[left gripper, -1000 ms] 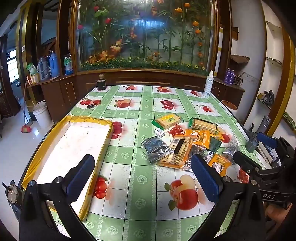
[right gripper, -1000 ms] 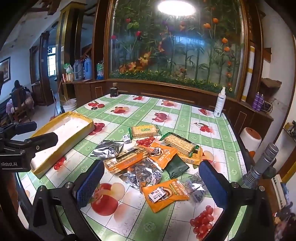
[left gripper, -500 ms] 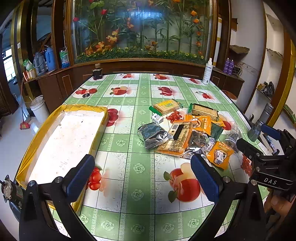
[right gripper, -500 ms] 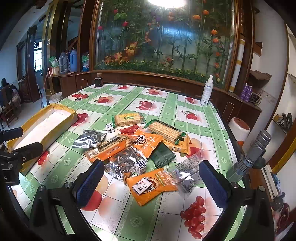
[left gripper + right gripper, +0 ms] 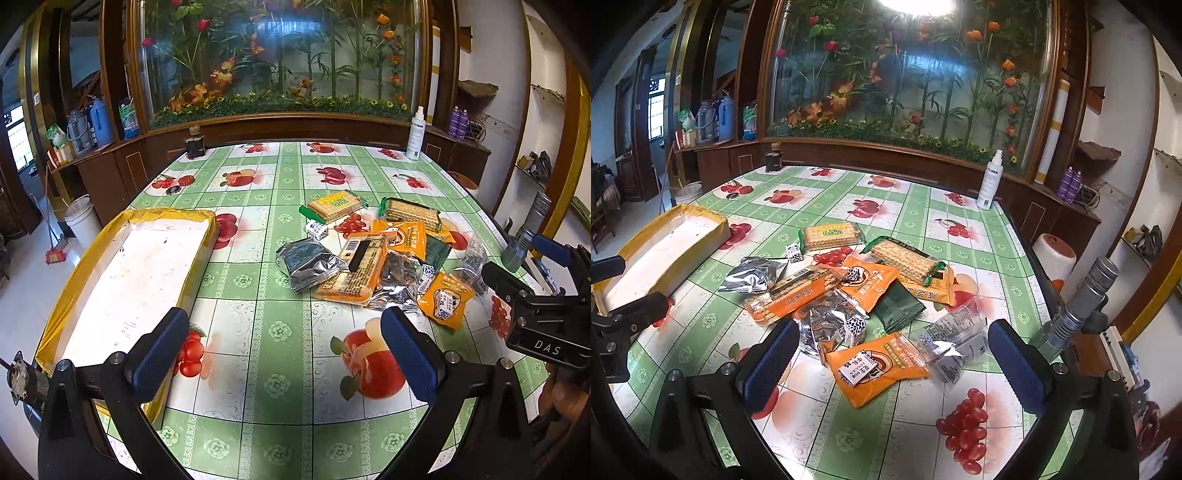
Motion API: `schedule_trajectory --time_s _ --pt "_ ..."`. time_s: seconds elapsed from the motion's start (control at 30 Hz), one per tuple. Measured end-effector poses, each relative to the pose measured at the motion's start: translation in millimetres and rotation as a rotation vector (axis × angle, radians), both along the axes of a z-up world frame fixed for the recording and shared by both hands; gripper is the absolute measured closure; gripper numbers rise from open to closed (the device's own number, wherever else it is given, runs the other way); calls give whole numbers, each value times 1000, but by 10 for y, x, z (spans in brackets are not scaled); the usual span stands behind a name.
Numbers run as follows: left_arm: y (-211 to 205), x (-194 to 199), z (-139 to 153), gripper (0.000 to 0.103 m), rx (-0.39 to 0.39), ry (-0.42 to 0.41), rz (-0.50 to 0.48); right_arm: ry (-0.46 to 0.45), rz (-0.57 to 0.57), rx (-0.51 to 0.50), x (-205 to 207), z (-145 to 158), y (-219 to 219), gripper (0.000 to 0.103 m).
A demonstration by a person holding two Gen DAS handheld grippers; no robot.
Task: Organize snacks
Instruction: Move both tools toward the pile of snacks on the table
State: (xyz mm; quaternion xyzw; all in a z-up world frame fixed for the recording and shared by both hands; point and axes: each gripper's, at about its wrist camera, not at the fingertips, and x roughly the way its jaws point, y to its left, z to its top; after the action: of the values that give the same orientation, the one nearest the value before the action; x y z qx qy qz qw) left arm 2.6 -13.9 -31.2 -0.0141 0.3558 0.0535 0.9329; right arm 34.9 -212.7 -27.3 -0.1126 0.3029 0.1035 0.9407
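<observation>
Glossy plastic tablecloth (image 5: 280,332) (shiny crinkled foil packet (image 5: 308,262)).

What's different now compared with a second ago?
Both tools drifted slightly nearer the snack pile, the right tool closing on the orange packet. Nothing was grabbed or released. Both stayed open and empty; the snacks and the tray haven't moved.

Left gripper (image 5: 284,350): black angular frame carrying two fingers (image 5: 159,354) faced with dark blue textured pads, silver round screws showing on each arm. Right gripper (image 5: 892,367): matching black frame, blue ribbed pads (image 5: 1015,369), silver screws near pad bases. Seen from left wrist camera, right gripper body wearing white "DAS" lettering, blue pad edge showing above lettering.
</observation>
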Motion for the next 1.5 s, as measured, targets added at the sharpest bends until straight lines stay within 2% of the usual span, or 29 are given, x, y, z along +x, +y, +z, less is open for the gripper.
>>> schedule_trajectory --time_s 0.53,1.13,1.3,1.4,1.5 --pt "-69 -8 -8 0 72 -3 21 17 -3 -5 -2 -82 -19 0" --pt "-28 -10 -42 0 64 2 27 32 -1 -3 -33 -125 -38 0" --pt "27 29 -123 0 5 22 -9 51 48 56 -83 -185 -164 0" --pt "53 81 -210 0 -58 35 -50 96 122 145 -93 -271 -327 0" --pt "29 151 -294 0 -99 61 -91 139 138 181 -65 -360 -436 0"
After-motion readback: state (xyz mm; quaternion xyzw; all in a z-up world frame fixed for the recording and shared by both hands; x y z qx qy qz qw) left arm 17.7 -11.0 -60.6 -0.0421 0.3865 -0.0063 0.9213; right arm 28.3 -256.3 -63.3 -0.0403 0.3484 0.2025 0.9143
